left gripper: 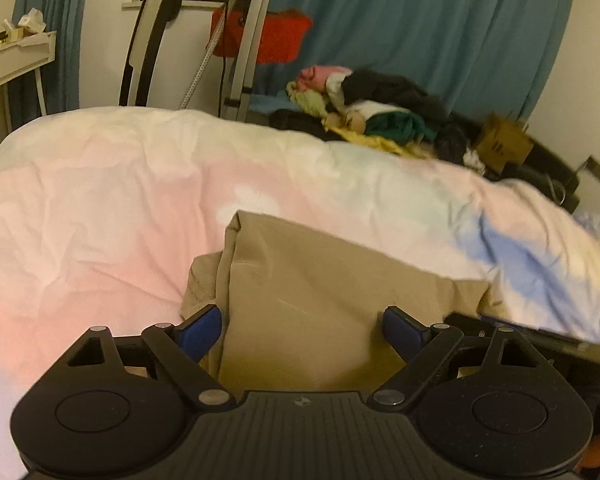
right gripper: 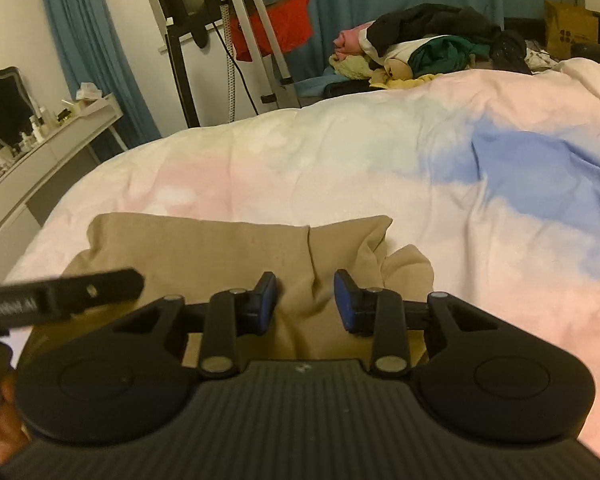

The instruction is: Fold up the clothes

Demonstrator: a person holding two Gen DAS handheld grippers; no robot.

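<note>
1. Clothes to be folded appear in two places: a tan garment (left gripper: pixel 300 292) lying on the bed just ahead of both grippers, and a mixed heap of clothes (right gripper: pixel 432 50) at the far edge of the bed.
2. Bed cover (right gripper: pixel 340 168): soft, lightly creased fabric in pale pink, white and blue patches; it carries the tan garment.
3. Heap of clothes: crumpled pieces in black, green, yellow and pink, unsorted. Judged as work still to do.
4. Tan garment: matte woven cloth, doubled into a rough rectangle with a vertical crease and a loose flap at one side. Judged partly folded; the edges are not yet squared.
5. Left gripper (left gripper: pixel 302 330): released, jaws standing wide with blue pads either side of the tan cloth, not pressing on it.
6. Right gripper (right gripper: pixel 306 300): jaws part-way apart above the garment's crease; the pads do not pinch the cloth, so nothing is grasped.
7. Remaining, as judged: finish the tan garment, then take the heap.
</note>
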